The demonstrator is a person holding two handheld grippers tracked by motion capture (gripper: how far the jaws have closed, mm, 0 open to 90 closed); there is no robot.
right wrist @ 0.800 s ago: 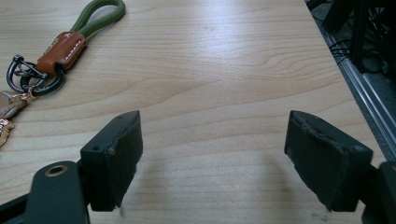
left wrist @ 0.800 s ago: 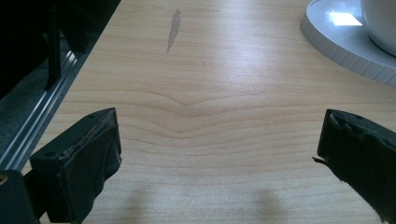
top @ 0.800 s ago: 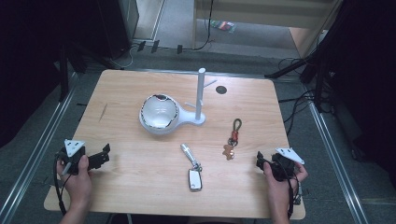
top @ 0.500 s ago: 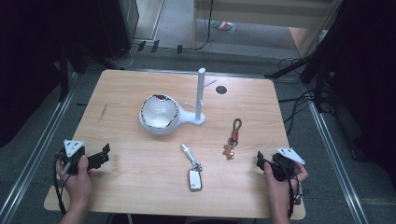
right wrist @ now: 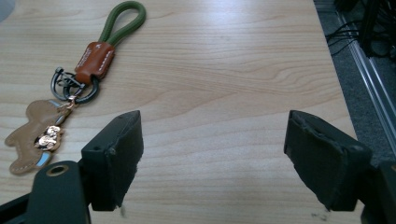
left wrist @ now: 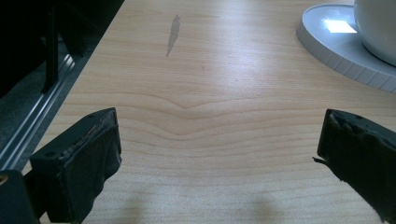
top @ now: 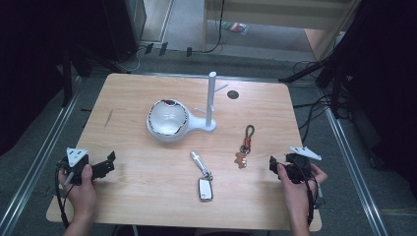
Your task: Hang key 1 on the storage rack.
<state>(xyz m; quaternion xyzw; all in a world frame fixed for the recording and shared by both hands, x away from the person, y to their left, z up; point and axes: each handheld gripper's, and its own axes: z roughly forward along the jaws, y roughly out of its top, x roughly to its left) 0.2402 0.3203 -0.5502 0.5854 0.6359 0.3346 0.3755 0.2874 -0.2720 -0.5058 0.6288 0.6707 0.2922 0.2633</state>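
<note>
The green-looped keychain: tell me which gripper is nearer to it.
Right. The right gripper sits just right of the green-looped keychain, fingers open. The left gripper is at the table's far left edge.

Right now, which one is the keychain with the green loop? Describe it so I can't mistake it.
Start at the white stand with the upright post in the middle of the wooden table. Toward the person and to the right of its base lies the green-loop keychain, in front of the right gripper. Unlike the silver key fob to its left, it has a brown leather wrap and a tan figure charm.
</note>
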